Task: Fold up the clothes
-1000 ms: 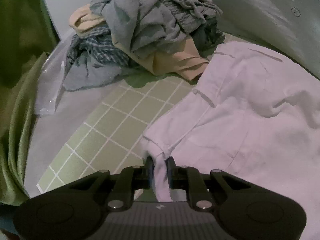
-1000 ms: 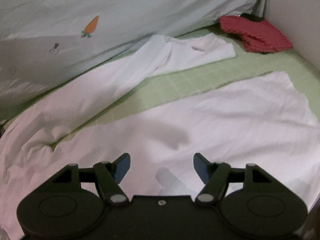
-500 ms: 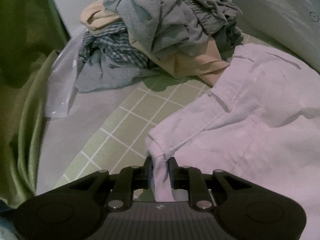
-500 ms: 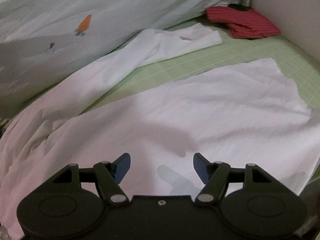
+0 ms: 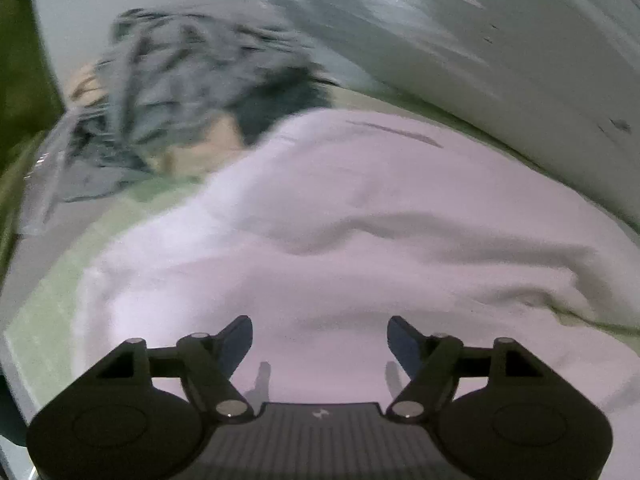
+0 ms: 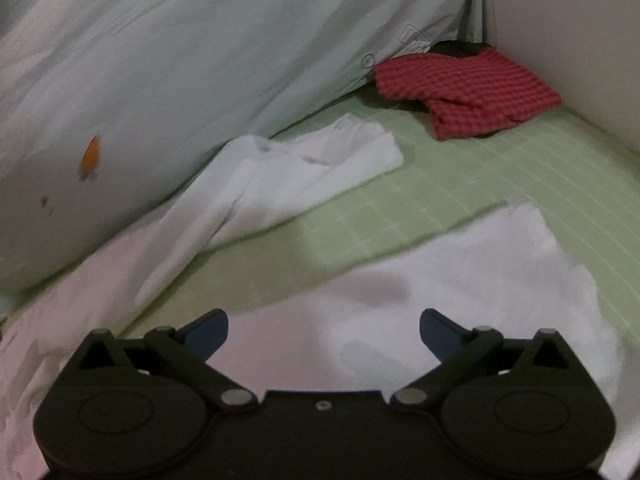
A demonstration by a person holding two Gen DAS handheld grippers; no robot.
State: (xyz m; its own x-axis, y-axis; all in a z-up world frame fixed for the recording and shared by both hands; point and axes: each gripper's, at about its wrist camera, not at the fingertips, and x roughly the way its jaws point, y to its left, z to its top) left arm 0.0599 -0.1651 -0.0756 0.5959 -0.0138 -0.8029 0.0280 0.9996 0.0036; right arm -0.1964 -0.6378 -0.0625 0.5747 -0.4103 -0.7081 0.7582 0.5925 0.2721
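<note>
A white shirt (image 5: pixel 360 240) lies spread on the green checked bed sheet (image 5: pixel 44 292). My left gripper (image 5: pixel 320 340) hovers open over the shirt's body, with nothing between its fingers; this view is blurred by motion. In the right wrist view the same white shirt (image 6: pixel 460 280) fills the near ground, and one sleeve (image 6: pixel 280 176) stretches away toward the pale duvet. Above the shirt's hem area my right gripper (image 6: pixel 324 330) stands open and empty.
A heap of grey, checked and beige clothes (image 5: pixel 180 92) sits at the far left. A pale green duvet with a carrot print (image 6: pixel 160 80) lies along the far side. A red checked garment (image 6: pixel 464 88) rests in the far corner by a white wall (image 6: pixel 560 40).
My left gripper has let go of the shirt edge it was pinching, opened wide and swung right over the shirt. The right gripper stayed open and shifted toward the sleeve and the red garment.
</note>
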